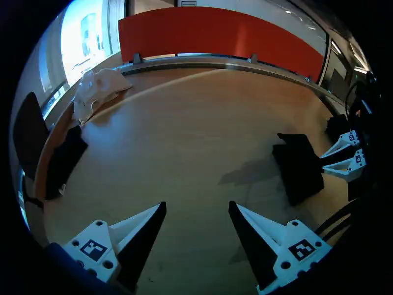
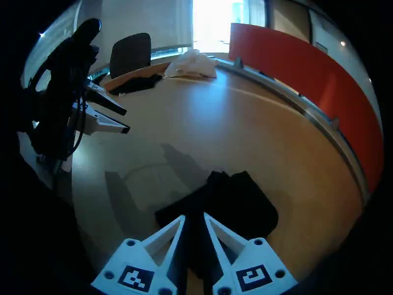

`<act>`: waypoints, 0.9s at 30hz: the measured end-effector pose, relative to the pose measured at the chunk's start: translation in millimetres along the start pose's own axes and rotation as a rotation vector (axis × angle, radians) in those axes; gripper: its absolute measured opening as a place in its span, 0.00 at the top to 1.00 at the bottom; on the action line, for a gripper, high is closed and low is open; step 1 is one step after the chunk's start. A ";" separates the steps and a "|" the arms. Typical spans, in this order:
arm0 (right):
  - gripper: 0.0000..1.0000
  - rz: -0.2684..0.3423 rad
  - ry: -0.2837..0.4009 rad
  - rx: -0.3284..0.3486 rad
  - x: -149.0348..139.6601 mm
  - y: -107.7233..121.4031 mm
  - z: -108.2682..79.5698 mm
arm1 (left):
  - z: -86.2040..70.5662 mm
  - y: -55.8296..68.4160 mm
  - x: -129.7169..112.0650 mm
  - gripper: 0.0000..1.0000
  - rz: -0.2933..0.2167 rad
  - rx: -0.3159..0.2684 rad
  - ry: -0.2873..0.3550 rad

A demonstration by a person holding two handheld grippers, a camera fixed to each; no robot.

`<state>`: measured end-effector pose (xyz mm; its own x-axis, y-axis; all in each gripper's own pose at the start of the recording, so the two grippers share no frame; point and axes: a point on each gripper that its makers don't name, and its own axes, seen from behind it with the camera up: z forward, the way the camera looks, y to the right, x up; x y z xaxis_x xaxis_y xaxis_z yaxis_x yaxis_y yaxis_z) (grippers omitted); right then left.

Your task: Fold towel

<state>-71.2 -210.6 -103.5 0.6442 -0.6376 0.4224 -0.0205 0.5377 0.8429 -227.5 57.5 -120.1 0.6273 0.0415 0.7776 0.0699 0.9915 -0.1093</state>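
Towel work sits on a curved wooden table [image 1: 196,123], and the black towel [image 1: 297,169] lies bunched on the bare wood toward the right edge of the table in the left gripper view, well in from the far rim. In the right gripper view the same towel [image 2: 240,201] spreads just ahead of the right gripper [image 2: 194,221], whose fingers are drawn narrow with the towel's near edge running up between them and dark cloth filling the gap. The left gripper view shows that right gripper [image 1: 322,163] reaching in from the right edge, its tips at the towel's border. The left gripper [image 1: 196,211] hangs above bare table with its fingers spread wide and nothing between them; in the right gripper view it [image 2: 126,122] appears over the table's left edge, well apart from the towel, with its fingers apart. A white cloth [image 1: 98,91] is heaped at the far left corner of the table, and a second dark cloth [image 1: 64,160] lies along the left edge near it. A dark chair [image 2: 130,54] stands behind that corner. A red panel [image 1: 221,34] follows the far edge.
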 end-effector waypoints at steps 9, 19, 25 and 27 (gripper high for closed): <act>0.28 0.007 -0.008 -0.001 -6.5 -0.7 -0.4 | 3.3 -2.0 0.9 0.06 0.002 0.010 -0.003; 0.13 0.042 0.007 -0.008 -7.6 4.1 -8.7 | 6.4 3.2 3.5 0.06 0.009 0.005 -0.003; 0.13 0.051 -0.010 -0.021 -19.9 8.9 -15.7 | 7.2 6.6 5.1 0.06 0.009 -0.003 -0.002; 0.13 0.057 -0.020 -0.025 -26.9 10.4 -17.6 | 7.9 8.4 6.0 0.06 0.009 -0.007 -0.003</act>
<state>-75.3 -178.1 -112.0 0.6269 -0.6166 0.4762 -0.0371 0.5869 0.8088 -229.3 67.1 -111.5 0.6259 0.0511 0.7782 0.0691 0.9903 -0.1206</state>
